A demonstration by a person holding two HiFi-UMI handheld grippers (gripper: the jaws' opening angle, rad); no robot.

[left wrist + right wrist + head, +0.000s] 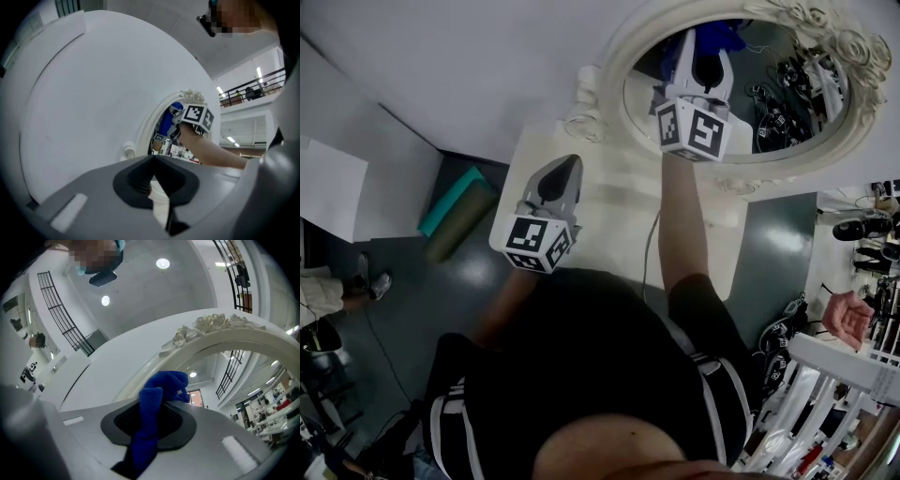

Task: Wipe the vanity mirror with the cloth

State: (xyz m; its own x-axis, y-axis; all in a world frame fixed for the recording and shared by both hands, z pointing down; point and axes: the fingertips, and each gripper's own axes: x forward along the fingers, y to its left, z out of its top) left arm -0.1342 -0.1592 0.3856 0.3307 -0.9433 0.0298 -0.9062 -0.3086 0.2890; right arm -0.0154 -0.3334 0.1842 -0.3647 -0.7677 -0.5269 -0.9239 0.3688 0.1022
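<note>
The oval vanity mirror (pixel 778 108) in its ornate cream frame (pixel 614 56) stands at the back of a white table (pixel 609 211). My right gripper (pixel 705 54) is up against the left part of the glass, shut on a blue cloth (pixel 719 37). In the right gripper view the cloth (pixel 161 390) bunches out from between the jaws of the right gripper (pixel 157 401), under the frame's carved top (pixel 215 324). My left gripper (pixel 569 165) hovers over the table's left part, shut and holding nothing. The left gripper (pixel 152 158) faces the mirror's edge (pixel 144 125) and the cloth (pixel 166 123).
A teal box (pixel 450 199) lies on the dark floor left of the table. A thin cable (pixel 648 246) hangs down the table front. At the right are shoes (pixel 861 226), another person's hand (pixel 848 315) and a white rack (pixel 825 394).
</note>
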